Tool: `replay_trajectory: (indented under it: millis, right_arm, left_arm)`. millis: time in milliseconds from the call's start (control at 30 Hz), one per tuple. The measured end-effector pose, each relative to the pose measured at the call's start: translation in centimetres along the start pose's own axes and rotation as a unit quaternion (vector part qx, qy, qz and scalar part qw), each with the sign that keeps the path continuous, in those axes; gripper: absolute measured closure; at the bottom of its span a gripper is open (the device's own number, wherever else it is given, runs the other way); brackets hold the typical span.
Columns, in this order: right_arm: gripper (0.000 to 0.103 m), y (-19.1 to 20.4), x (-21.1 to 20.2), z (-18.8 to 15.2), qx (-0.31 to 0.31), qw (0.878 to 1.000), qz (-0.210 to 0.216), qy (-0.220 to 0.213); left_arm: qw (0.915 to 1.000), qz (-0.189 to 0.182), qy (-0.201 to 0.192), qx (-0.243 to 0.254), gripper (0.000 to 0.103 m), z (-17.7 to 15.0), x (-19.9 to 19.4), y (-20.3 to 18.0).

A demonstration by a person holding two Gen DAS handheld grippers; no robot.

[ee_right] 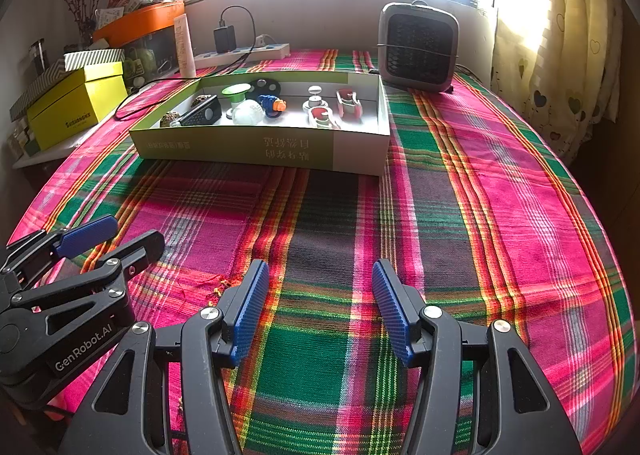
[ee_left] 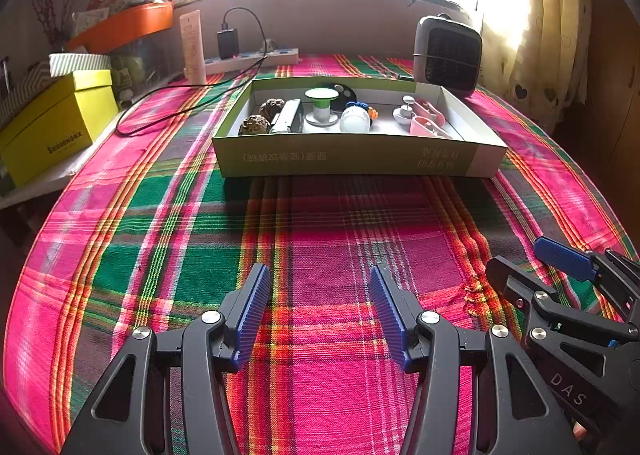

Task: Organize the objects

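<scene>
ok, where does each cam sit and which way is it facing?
Left wrist: on the left tool, low over the plaid cloth, facing the box and window; own open fingers show, right tool at its right edge.
Right wrist: on the right tool, same heading, box further left; own open fingers show, left tool at its left edge.
Shared: box, heater, yellow box, each other's tool.

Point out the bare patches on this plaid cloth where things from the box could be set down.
The widest bare cloth lies between the box's near wall and both open tongs, left and right. Another free strip runs right of the box, in front of the heater. The box itself is crowded, and a black cable crosses the cloth on its left.
</scene>
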State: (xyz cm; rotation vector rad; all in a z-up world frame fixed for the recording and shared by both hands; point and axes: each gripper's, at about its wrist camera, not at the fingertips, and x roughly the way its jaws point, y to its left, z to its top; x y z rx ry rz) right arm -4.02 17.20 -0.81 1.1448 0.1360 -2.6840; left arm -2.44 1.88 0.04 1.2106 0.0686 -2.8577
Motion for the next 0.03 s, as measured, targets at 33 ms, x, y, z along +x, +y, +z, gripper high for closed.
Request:
replay_trajectory:
  millis: [33]
  right_arm:
    - [0.048, -0.01, 0.00, 0.00, 0.000, 1.000, 0.000, 0.000]
  left_arm:
    - [1.0000, 0.000, 0.000, 0.000, 0.051, -0.01, 0.00, -0.02]
